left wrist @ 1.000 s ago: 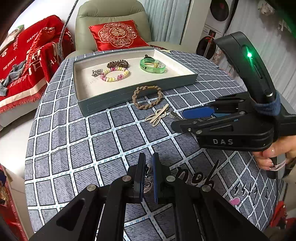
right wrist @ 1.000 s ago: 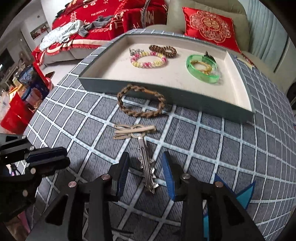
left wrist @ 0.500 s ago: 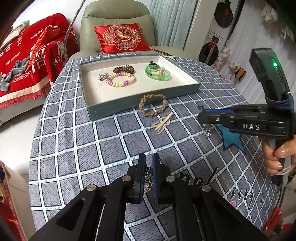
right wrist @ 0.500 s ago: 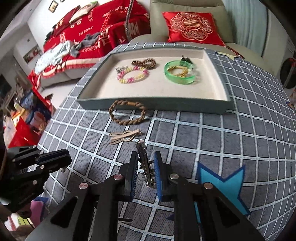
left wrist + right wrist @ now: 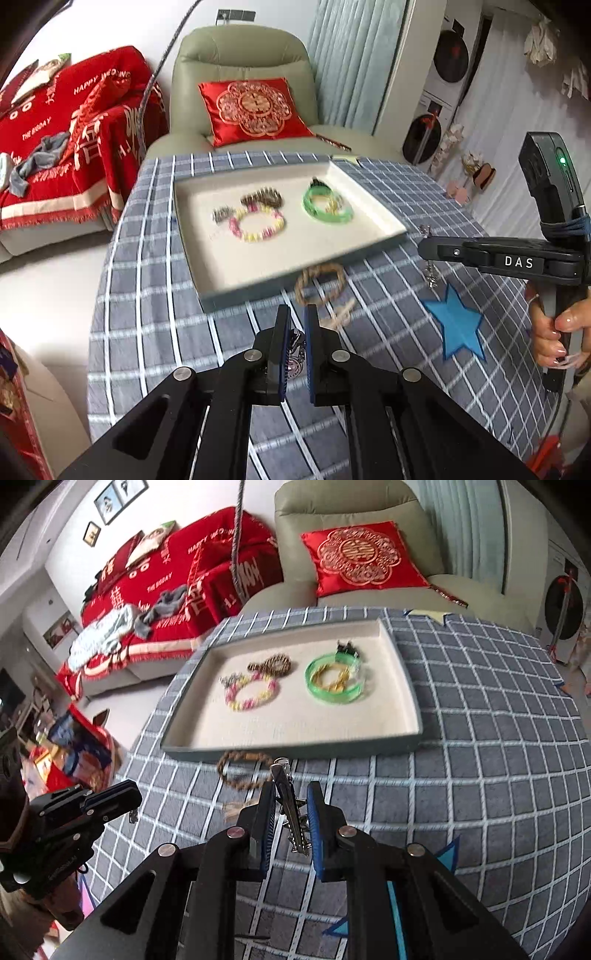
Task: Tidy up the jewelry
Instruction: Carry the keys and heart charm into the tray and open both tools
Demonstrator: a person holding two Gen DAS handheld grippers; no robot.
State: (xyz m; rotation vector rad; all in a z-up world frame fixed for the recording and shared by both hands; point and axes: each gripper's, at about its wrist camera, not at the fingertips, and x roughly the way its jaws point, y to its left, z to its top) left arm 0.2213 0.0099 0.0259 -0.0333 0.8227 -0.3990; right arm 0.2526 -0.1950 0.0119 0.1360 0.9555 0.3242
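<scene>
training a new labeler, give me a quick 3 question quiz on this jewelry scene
1. True or false: the green bangle lies inside the tray.
2. What does the right gripper hold?
A. pink-yellow bracelet
B. silver hair clip
C. brown braided bracelet
3. Where is the brown braided bracelet?

Key:
1. True.
2. B, the hair clip; the pink-yellow bracelet lies in the tray.
3. On the tablecloth, just outside the tray's near wall.

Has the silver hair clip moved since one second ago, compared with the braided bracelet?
Yes. The hair clip lay flat on the tablecloth; now the right gripper holds it lifted above the braided bracelet.
</scene>
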